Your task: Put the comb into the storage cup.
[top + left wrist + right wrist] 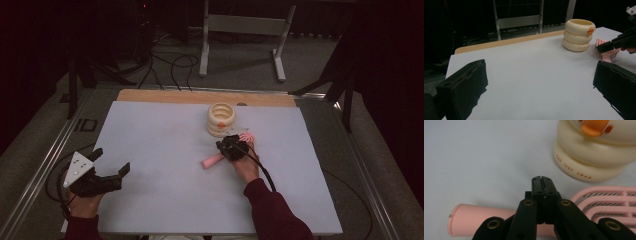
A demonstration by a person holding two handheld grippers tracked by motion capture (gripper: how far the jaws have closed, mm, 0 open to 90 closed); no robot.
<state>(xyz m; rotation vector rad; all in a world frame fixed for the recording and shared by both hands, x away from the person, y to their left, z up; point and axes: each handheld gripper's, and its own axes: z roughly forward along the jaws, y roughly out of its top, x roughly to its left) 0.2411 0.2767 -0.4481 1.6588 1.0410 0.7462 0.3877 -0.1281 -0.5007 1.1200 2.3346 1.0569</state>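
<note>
A pink hairbrush (212, 161) lies on the white table sheet (165, 150), its slotted head (609, 200) toward a cream ring-stacked holder (221, 119) with an orange duck bill (594, 127). My right gripper (231, 146) is shut, its jaws pressed together with nothing between them, right over the neck of the brush, whose handle (474, 220) runs out to the left beneath it. My left gripper (111, 160) rests near the front left of the sheet, open wide and empty. In the left gripper view its jaws (540, 67) frame the holder (579, 35) and the right gripper (605, 46).
A wooden strip (205, 96) edges the table's far side. Behind it stand a white metal frame (240, 30) and cables on the floor. Metal rails (45, 165) run along both sides of the table.
</note>
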